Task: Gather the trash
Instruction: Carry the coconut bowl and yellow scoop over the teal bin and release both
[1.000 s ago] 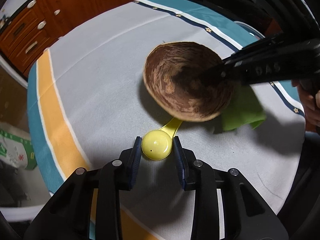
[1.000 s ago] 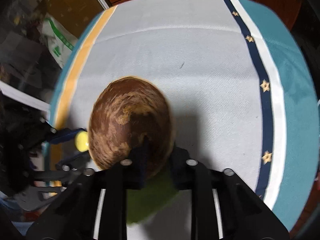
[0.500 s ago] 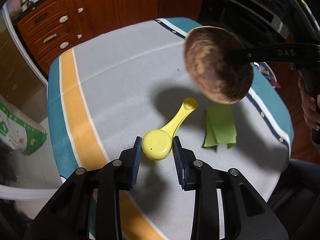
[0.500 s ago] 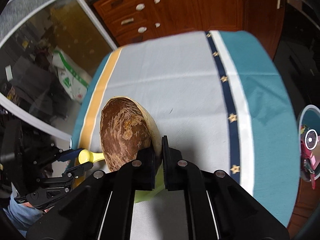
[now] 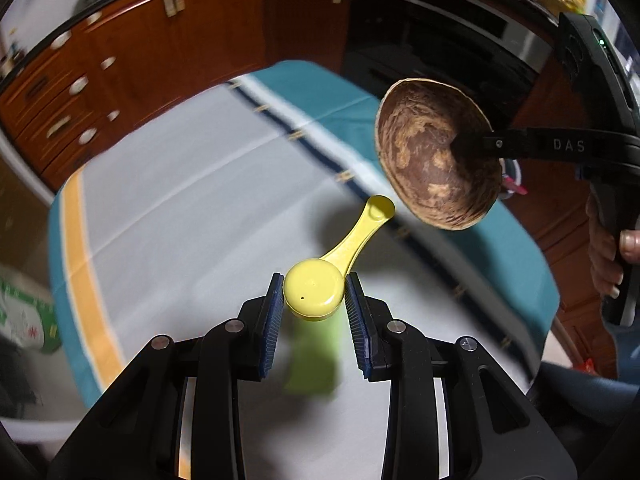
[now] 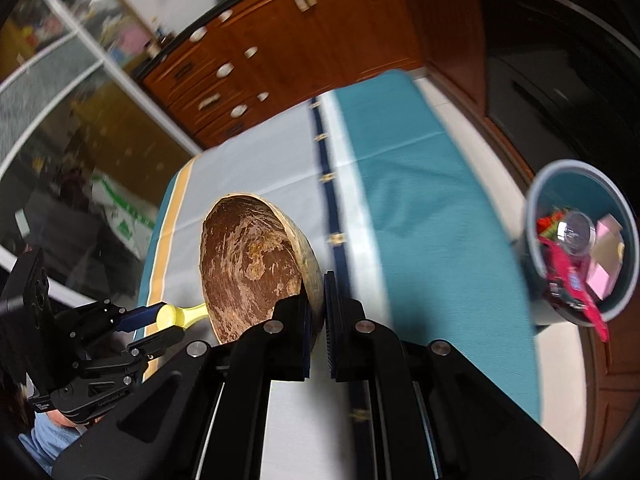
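Above the striped tablecloth (image 5: pixel 192 200), both tools have risen since half a second ago. Clamped in the left gripper (image 5: pixel 314 308) is the round bowl of the yellow measuring spoon (image 5: pixel 320 280), now lifted clear of the cloth. Pinching the rim of the brown coconut shell (image 6: pixel 252 268), the right gripper (image 6: pixel 316 316) carries it higher, and a trash bin (image 6: pixel 536 208) has come into view at the right. A blurred green shape (image 5: pixel 314 360), probably the folded napkin, lies below the spoon.
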`<state>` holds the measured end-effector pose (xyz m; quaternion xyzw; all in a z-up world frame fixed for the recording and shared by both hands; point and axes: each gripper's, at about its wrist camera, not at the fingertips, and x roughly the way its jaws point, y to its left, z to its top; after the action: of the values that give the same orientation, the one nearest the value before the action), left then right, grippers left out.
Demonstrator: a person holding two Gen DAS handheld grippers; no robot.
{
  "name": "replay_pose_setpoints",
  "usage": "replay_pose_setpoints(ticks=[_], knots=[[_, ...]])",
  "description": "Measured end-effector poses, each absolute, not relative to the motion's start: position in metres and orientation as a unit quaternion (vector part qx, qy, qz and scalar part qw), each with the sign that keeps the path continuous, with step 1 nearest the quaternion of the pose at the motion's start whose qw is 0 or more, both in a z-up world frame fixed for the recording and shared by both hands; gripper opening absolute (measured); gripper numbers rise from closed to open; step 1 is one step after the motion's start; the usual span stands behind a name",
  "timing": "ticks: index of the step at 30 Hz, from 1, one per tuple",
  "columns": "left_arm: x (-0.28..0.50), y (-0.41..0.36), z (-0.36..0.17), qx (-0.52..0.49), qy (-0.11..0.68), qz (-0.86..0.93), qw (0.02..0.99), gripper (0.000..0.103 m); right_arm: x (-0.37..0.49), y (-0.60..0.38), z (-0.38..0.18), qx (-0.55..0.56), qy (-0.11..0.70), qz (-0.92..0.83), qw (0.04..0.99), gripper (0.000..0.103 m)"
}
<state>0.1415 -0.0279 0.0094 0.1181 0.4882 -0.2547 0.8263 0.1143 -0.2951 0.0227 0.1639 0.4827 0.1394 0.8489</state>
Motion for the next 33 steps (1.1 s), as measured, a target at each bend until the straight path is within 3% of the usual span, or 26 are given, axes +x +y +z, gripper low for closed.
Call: replay_pose_setpoints(ticks=[18, 33], knots=[[0.200, -0.323, -0.036, 0.196, 0.513, -0.377, 0.746, 0.032, 0.086, -0.590, -0.031, 0.270, 0.455, -0.086, 0.844, 0.006], [0.209, -0.411, -0.102, 0.220, 0.568, -0.420, 0.673, 0.032, 0.119, -0.644, -0.080, 0.265, 0.481, -0.140, 0.824, 0.006]])
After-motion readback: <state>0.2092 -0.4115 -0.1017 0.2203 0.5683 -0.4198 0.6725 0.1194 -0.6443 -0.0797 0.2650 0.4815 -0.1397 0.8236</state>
